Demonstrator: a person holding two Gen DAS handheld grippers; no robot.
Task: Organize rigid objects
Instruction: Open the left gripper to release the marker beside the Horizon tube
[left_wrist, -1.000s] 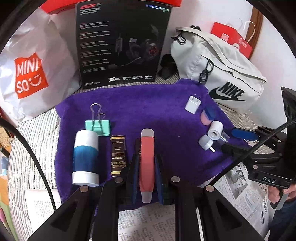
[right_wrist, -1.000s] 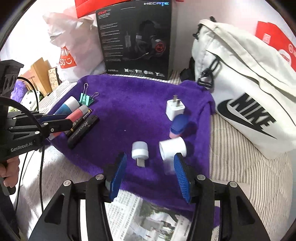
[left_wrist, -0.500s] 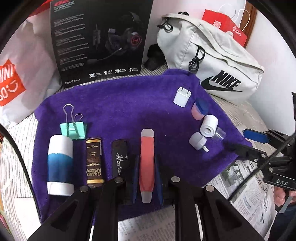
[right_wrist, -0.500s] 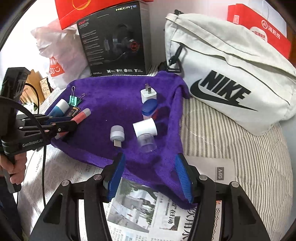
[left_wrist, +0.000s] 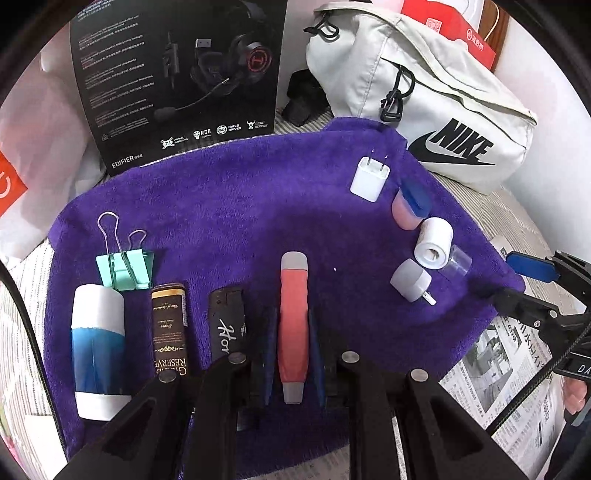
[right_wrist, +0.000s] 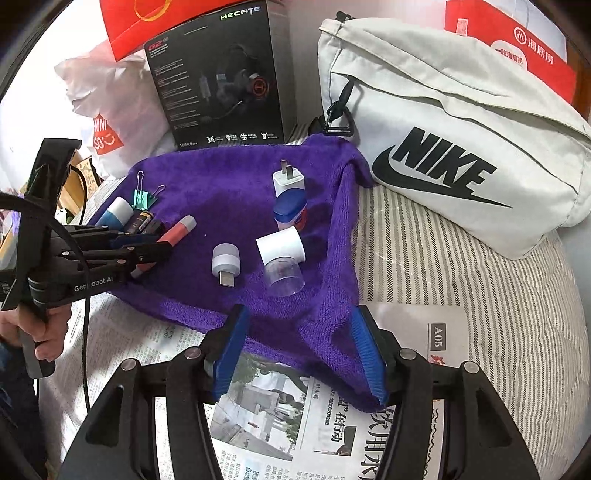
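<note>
A purple towel (left_wrist: 240, 206) holds a row at its near left: a blue-white tube (left_wrist: 96, 347), a gold-labelled lighter (left_wrist: 170, 332), a black lighter (left_wrist: 226, 325), and a teal binder clip (left_wrist: 125, 266) behind them. My left gripper (left_wrist: 293, 332) is shut on a red pen-like stick (left_wrist: 293, 321), held just right of the black lighter; it also shows in the right wrist view (right_wrist: 177, 230). My right gripper (right_wrist: 299, 343) is open and empty at the towel's near edge, short of a grey USB plug (right_wrist: 225, 262), a white cylinder (right_wrist: 282, 245) and a clear cap (right_wrist: 284, 275).
A white charger (right_wrist: 288, 181) and a pink jar with a blue lid (right_wrist: 290, 212) lie farther back. A black headset box (right_wrist: 221, 81), a white Nike bag (right_wrist: 461, 140) and a Miniso bag (right_wrist: 107, 107) stand behind. Newspaper (right_wrist: 277, 424) covers the striped sheet in front.
My left gripper has carried the red stick to the right, so the black lighter now shows beside it. My right gripper has pulled back from the plug and cylinder to the towel's edge.
</note>
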